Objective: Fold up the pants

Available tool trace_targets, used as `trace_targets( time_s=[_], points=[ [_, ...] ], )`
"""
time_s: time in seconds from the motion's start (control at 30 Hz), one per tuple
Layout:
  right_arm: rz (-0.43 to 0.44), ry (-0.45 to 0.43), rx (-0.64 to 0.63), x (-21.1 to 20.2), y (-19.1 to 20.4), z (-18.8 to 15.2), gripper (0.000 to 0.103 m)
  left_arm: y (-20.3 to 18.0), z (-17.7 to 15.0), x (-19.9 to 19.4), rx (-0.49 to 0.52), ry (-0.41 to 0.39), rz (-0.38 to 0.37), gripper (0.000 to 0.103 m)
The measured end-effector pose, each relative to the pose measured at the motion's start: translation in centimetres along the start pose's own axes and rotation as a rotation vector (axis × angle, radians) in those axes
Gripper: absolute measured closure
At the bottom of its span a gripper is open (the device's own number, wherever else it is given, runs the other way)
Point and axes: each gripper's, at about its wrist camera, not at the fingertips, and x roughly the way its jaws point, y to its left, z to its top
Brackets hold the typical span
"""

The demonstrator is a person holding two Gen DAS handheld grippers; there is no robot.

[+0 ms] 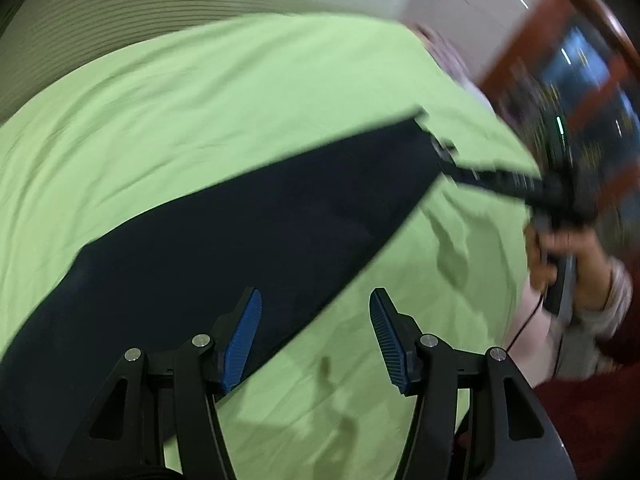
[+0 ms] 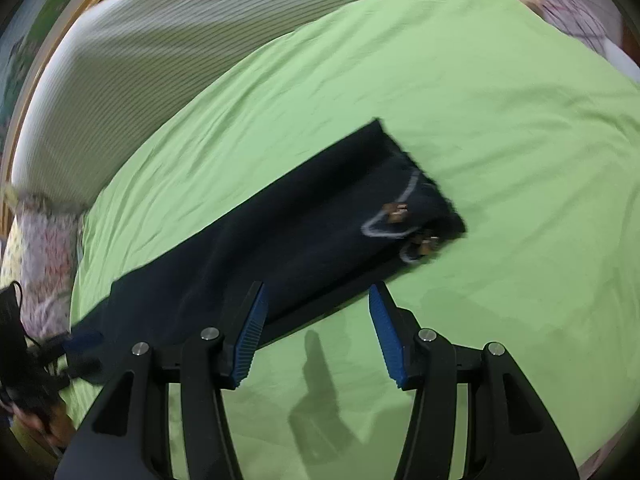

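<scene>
On the bed [image 2: 500, 100], with its green sheet, the dark pants [image 2: 280, 236] lie flat in a long strip. In the right wrist view their waist end, with a pale cord and small metal bits, lies up and to the right. The right claw [image 2: 316, 332] hangs over the near edge of the pants. Its left blue pad is over the dark cloth and its right pad is over the bare sheet. The jaws stand apart and grip nothing.

In the left wrist view the pants [image 1: 240, 232] run from the lower left up to the right. The left claw [image 1: 316, 336] is above their near edge too, one pad over the cloth and one over the sheet. Its jaws are apart and hold nothing. At the right edge a hand [image 1: 568, 256] holds the other claw, whose tips are by the far end of the pants. That part is blurred.
</scene>
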Motion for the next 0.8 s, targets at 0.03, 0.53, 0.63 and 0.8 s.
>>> trace_targets(
  time_s=[0.03, 0.53, 0.63, 0.8],
  points=[
    [0.005, -0.005, 0.025, 0.1, -0.5, 0.2, 0.049, -0.7, 0.1, 0.9, 0.038, 0.022, 0.005, 0.046],
    [0.053, -0.03, 0.101, 2.4, -1.7, 1.3, 0.061, -2.0, -0.5, 7.5, 0.234, 0.214, 0.065, 0.065],
    [0.044, -0.027, 0.12, 2.6, -2.2, 1.3, 0.084, -1.4, -0.4, 7.6, 0.224, 0.216, 0.059, 0.076],
    [0.04, -0.039, 0.117, 2.3, -2.2, 1.4, 0.097, -0.8, -0.4, 7.4, 0.23, 0.203, 0.031, 0.092]
  ],
)
